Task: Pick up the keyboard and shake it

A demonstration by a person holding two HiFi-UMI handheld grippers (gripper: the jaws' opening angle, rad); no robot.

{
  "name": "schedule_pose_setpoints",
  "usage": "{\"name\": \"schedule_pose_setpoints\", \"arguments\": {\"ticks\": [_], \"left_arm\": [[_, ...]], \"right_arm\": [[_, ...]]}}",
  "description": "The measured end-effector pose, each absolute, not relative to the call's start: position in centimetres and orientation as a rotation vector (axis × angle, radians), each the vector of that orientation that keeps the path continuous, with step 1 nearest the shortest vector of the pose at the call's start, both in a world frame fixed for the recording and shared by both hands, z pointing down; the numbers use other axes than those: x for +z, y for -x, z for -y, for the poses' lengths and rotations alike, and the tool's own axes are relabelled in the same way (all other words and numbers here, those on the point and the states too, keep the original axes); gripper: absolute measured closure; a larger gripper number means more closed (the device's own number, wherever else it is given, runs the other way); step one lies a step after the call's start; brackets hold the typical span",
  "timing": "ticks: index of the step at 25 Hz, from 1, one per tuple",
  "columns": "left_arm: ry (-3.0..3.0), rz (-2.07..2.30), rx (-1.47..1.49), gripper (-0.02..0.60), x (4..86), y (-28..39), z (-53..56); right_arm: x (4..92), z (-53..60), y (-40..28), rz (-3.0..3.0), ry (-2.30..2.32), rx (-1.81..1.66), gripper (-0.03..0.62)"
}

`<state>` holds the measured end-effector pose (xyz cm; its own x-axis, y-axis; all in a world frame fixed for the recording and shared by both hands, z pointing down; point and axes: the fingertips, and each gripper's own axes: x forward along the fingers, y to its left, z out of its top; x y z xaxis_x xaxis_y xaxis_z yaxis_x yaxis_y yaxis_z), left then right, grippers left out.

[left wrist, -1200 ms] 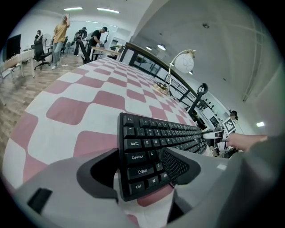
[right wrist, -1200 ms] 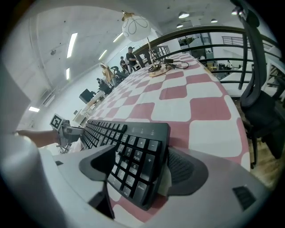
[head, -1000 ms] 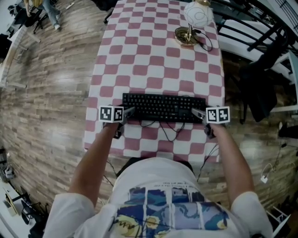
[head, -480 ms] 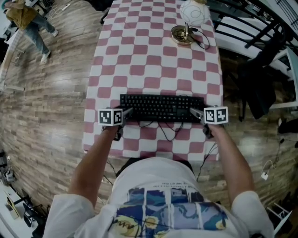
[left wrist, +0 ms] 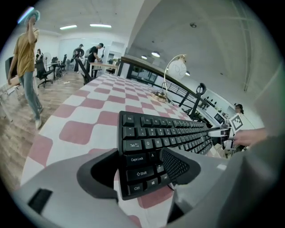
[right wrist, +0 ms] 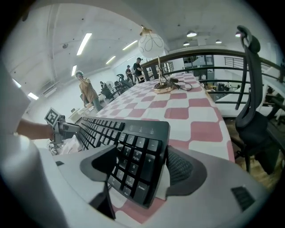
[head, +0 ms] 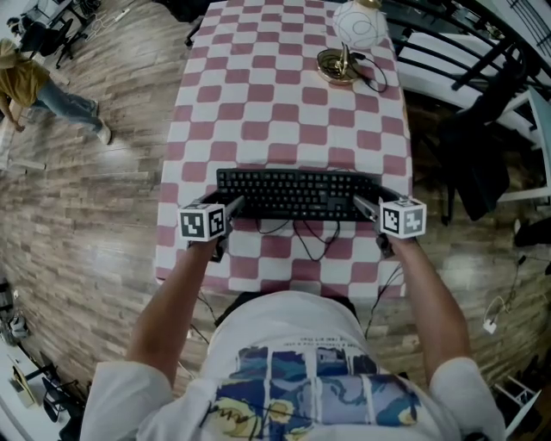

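Observation:
A black keyboard (head: 297, 194) lies crosswise over the near part of the red-and-white checked table (head: 284, 103). My left gripper (head: 231, 207) is shut on its left end, with the jaws over the Caps Lock and Shift keys (left wrist: 138, 167). My right gripper (head: 366, 207) is shut on the number-pad end (right wrist: 133, 164). In both gripper views the keyboard (left wrist: 178, 133) (right wrist: 116, 133) looks held a little above the cloth and tilted. Its thin black cable (head: 303, 237) trails toward the table's near edge.
A lamp with a brass base (head: 340, 65) and a white globe shade (head: 357, 26) stands at the far right of the table. A black office chair (head: 482, 155) is close on the right. A person (head: 43, 86) walks on the wooden floor at the far left.
Both grippers have carried the keyboard slightly away from me and up off the cloth. The person at the left has walked further left.

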<state>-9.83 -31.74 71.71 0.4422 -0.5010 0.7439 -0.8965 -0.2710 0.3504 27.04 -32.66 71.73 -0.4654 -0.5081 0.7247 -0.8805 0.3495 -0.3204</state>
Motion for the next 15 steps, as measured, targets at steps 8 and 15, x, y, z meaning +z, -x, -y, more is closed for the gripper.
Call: {"name": "schedule_pose_setpoints", "arguments": {"ticks": [8,15], "left_arm": [[-2.055,1.263,0.553,0.279,67.2,10.2,33.9],[-2.169,1.313,0.467,0.279,63.0,9.7,35.2]], "right_arm": [[66.5,34.1,-27.0,2.239,-1.292,0.827,0.267],[61.3,35.4,-27.5,2.322,-1.360,0.604,0.269]]}}
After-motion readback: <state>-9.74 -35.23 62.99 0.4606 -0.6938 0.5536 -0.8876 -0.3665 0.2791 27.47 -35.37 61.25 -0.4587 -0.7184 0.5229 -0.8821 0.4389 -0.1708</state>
